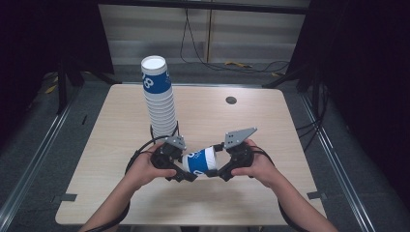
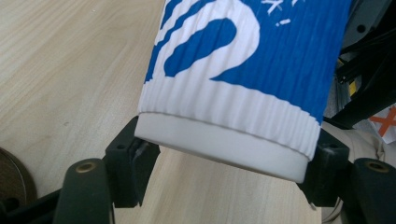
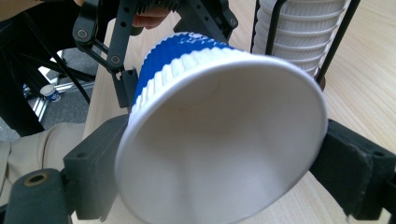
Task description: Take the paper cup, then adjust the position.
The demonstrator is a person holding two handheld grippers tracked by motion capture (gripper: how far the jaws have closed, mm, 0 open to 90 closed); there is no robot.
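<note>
Left tool (image 1: 186, 175) is clamped on the base end of a blue-and-white paper cup (image 1: 202, 161), and the right tool (image 1: 216, 172) grips the same cup at its open rim, jaws pressed on either side. Cup lies sideways between the two tools, above the surface (image 1: 270, 125). Just beyond the left tool stands a tall cup stack (image 1: 158, 96) in its wire holder.

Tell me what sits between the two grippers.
A blue-and-white paper cup lies sideways between the left gripper and right gripper in the high view; each grips one end.
</note>
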